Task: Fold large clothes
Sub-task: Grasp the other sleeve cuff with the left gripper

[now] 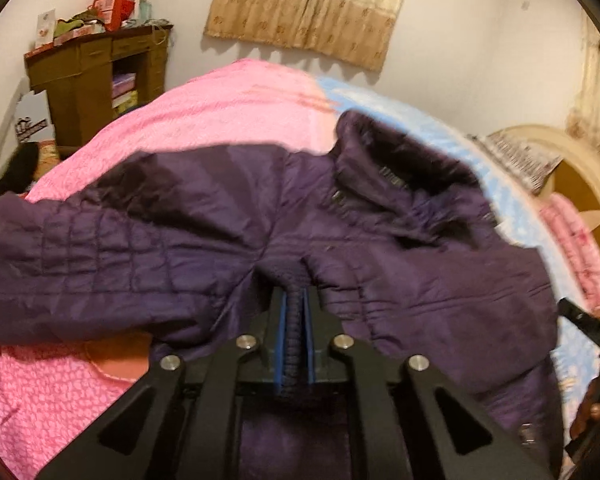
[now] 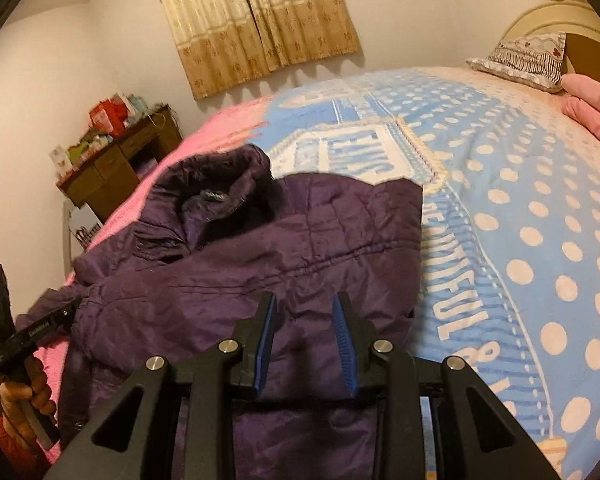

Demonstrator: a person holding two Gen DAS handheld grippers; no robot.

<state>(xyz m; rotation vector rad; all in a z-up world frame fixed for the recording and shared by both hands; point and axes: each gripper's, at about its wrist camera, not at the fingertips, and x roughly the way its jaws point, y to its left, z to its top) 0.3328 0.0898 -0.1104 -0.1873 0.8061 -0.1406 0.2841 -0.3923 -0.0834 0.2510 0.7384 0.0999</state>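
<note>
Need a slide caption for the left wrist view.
Left gripper clamped on a ribbed cuff of the purple jacket spread on the bed.

left gripper [image 1: 295,300] clamped, right gripper [image 2: 305,300] parted

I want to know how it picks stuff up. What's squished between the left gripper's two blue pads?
The left wrist view shows the left gripper shut on the ribbed knit cuff of the purple padded jacket. Nothing else is between its pads.

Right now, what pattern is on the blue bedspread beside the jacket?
Cream polka dots with white lettering on the light blue bedspread, clearest in the right wrist view.
</note>
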